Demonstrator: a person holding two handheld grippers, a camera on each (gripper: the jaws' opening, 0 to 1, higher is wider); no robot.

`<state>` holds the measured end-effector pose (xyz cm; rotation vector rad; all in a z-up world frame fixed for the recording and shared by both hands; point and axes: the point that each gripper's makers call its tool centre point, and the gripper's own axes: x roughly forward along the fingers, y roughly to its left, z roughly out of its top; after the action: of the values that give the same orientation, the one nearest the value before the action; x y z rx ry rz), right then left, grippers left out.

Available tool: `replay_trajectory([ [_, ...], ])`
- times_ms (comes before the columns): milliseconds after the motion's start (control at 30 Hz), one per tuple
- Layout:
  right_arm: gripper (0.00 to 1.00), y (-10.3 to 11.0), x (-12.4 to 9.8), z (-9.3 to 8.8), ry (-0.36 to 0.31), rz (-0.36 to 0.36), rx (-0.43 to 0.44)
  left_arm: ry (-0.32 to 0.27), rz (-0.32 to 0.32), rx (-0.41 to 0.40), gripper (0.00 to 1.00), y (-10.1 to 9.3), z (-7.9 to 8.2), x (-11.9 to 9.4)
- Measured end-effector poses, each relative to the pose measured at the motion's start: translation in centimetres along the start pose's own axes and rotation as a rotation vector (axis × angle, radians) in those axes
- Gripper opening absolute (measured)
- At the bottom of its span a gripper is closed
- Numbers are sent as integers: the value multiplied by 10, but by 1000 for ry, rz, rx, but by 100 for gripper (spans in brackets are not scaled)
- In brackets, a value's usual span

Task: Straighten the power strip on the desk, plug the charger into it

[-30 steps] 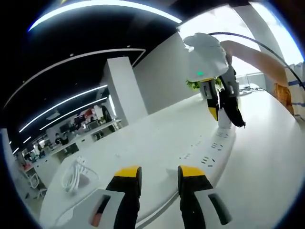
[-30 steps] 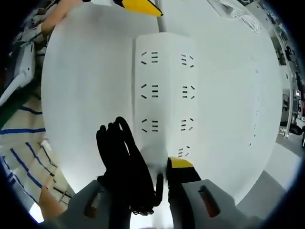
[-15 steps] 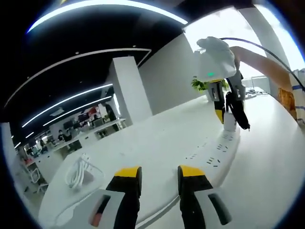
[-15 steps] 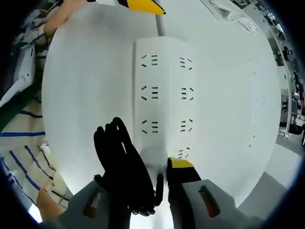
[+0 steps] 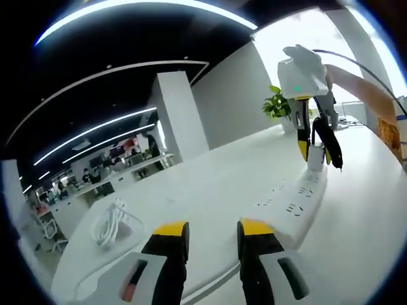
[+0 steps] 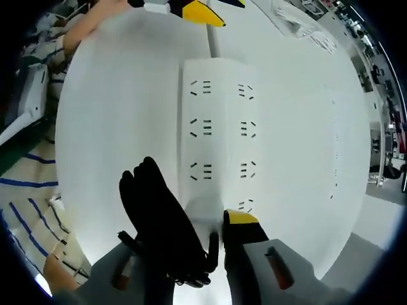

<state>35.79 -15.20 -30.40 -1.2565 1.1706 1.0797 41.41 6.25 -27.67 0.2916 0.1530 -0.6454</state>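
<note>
1. Left gripper view, at 8 o'clock: coiled white cable bundle (image 5: 109, 222) lying on the wide white bench (image 5: 210, 190), well apart from everything else.
2. At 6 o'clock: left tool (image 5: 212, 230), black with yellow tips, jaws parted with a clear gap, gripping nothing, hovering over the near bench edge.
3. Toward 3 o'clock: long white multi-socket power strip (image 5: 297, 202) lying flat on the bench, running away from the left tool's right jaw toward 2 o'clock.
4. At 2 o'clock: right tool (image 5: 315, 149) coming down from above on the strip's far end, closed on a small white block charger (image 5: 315, 157) standing upright on the strip; bundled black cord (image 5: 329, 141) hanging beside it. Person's bare forearm (image 5: 359, 86) behind the tool; green potted plant (image 5: 278, 105) farther back.
5. Right gripper view, at 7 o'clock: the black cord (image 6: 163, 229) bunched over the left jaw.
6. At 6 o'clock: right tool (image 6: 213, 236) pinching the white charger (image 6: 203, 213), which sits on the near end of the power strip (image 6: 219, 121); whether the plug is fully seated, cannot tell.
7. Centre to 12 o'clock: strip lying straight along the view, two columns of sockets, the rest free.
8. At 12 o'clock: yellow tip of the left tool (image 6: 202, 13) just past the strip's far end.
</note>
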Motion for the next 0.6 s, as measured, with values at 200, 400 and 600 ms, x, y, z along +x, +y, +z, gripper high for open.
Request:
replay_trajectory([
  [200, 24, -1, 0, 0, 63, -53, -11, 0, -19, 11, 30, -7, 1, 1],
  [400, 24, -3, -1, 0, -50, -57, 8, -8, -43, 21, 30, -14, 5, 1],
  [600, 24, -2, 1, -1, 83, -96, -20, -14, -52, 23, 30, -17, 8, 2],
])
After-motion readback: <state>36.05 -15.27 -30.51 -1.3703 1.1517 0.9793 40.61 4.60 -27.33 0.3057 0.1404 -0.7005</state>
